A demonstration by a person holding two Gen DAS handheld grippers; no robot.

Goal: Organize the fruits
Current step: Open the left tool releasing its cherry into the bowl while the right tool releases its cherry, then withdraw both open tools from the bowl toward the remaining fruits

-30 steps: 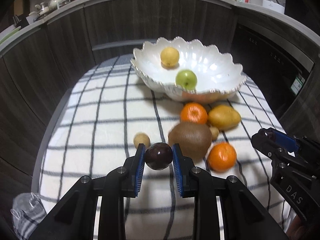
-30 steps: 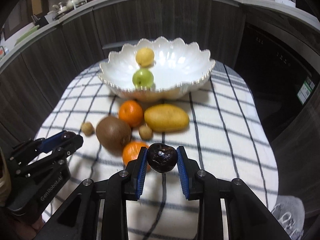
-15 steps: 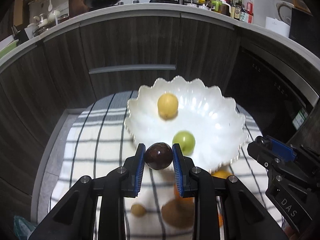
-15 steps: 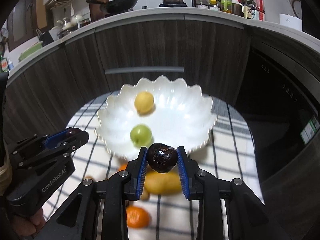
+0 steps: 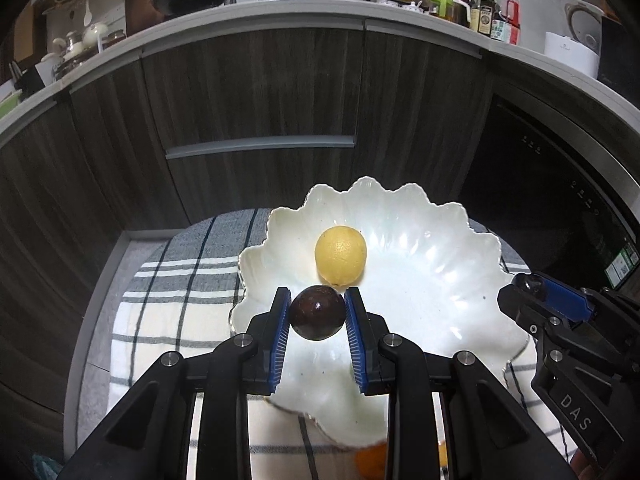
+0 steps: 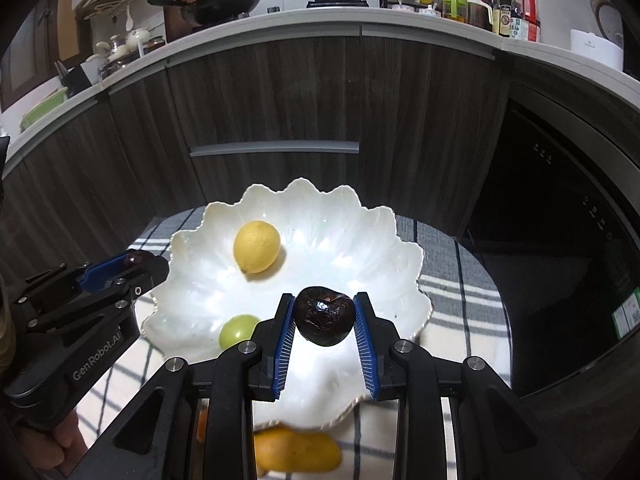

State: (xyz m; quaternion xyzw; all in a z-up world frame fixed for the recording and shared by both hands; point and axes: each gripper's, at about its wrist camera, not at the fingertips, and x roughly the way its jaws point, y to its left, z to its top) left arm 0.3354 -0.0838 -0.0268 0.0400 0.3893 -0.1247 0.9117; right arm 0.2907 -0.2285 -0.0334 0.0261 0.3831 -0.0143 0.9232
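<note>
Both grippers, left gripper [image 5: 317, 317] and right gripper [image 6: 324, 316], each pinch a dark fruit above the white bowl [image 6: 360, 240] (lemon [image 6: 256, 246] and green fruit [image 6: 236, 330] already inside), while some fruits remain on the tabletop.

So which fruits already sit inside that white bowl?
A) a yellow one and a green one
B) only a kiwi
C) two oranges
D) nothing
A: the right wrist view shows a yellow fruit and a green fruit lying in the white bowl.
</note>
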